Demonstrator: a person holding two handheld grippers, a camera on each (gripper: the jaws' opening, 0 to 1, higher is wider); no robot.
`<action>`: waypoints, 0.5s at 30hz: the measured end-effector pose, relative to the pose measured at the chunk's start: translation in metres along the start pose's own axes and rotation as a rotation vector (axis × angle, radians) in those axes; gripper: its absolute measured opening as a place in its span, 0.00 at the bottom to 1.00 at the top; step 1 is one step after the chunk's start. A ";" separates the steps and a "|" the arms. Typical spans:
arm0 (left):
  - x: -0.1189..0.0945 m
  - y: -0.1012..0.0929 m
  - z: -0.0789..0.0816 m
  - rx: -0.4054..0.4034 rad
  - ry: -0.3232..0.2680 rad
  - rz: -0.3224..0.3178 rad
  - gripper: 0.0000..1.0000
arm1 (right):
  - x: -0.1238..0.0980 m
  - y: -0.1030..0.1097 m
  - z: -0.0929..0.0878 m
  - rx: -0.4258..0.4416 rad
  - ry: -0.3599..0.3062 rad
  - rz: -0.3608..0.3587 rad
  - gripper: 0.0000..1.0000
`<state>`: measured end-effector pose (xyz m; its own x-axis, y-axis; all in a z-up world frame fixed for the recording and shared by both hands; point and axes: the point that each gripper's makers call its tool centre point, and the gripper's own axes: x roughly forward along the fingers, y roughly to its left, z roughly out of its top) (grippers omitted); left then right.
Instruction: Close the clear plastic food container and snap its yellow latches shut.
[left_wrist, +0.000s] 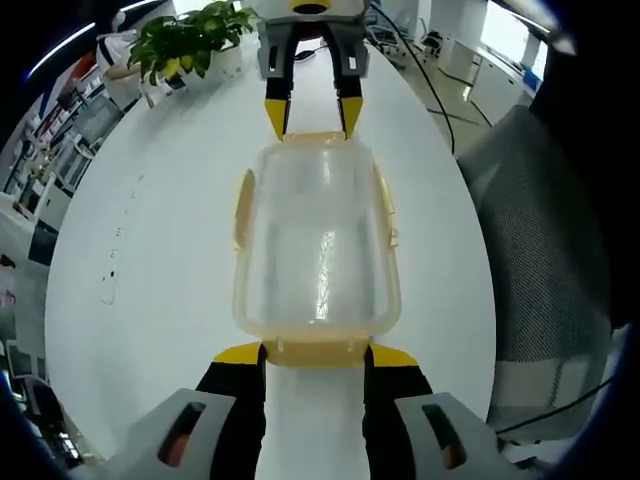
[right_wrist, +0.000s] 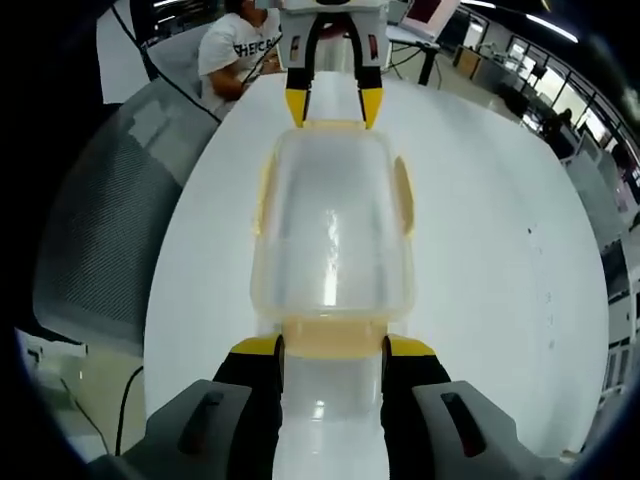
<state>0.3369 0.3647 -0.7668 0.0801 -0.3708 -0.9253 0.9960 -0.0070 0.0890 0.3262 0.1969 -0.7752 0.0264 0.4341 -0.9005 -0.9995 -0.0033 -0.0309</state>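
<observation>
The clear plastic container (left_wrist: 315, 240) (right_wrist: 333, 230) lies lengthwise on the white table (left_wrist: 160, 250), lid on. Yellow latches (left_wrist: 244, 205) run along both long sides, and each short end has one. In the left gripper view, my left gripper (left_wrist: 316, 354) is open, its yellow-tipped jaws on either side of the near end latch (left_wrist: 315, 348). My right gripper (left_wrist: 313, 115) is open at the far end. The right gripper view mirrors this: the right gripper (right_wrist: 334, 347) straddles the near end latch (right_wrist: 333, 335), and the left gripper (right_wrist: 334, 105) stands open opposite.
A potted plant (left_wrist: 185, 45) stands at the table's far left end. A grey mesh chair (left_wrist: 540, 230) (right_wrist: 110, 220) sits close to the table edge. A person in a white shirt (right_wrist: 235, 50) sits beyond the table. Cables lie on the floor (left_wrist: 440, 90).
</observation>
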 end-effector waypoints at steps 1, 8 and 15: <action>0.002 0.001 0.002 0.001 0.001 -0.001 0.32 | -0.001 0.000 -0.002 -0.003 0.005 -0.001 0.35; 0.009 0.004 0.014 0.002 -0.010 -0.004 0.32 | -0.008 -0.004 -0.017 0.024 0.000 -0.005 0.35; 0.016 0.003 0.027 0.007 -0.026 -0.019 0.32 | -0.009 -0.001 -0.031 0.011 0.026 -0.011 0.35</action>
<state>0.3405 0.3334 -0.7712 0.0605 -0.3944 -0.9170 0.9970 -0.0201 0.0744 0.3273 0.1651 -0.7801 0.0372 0.4109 -0.9109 -0.9993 0.0108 -0.0360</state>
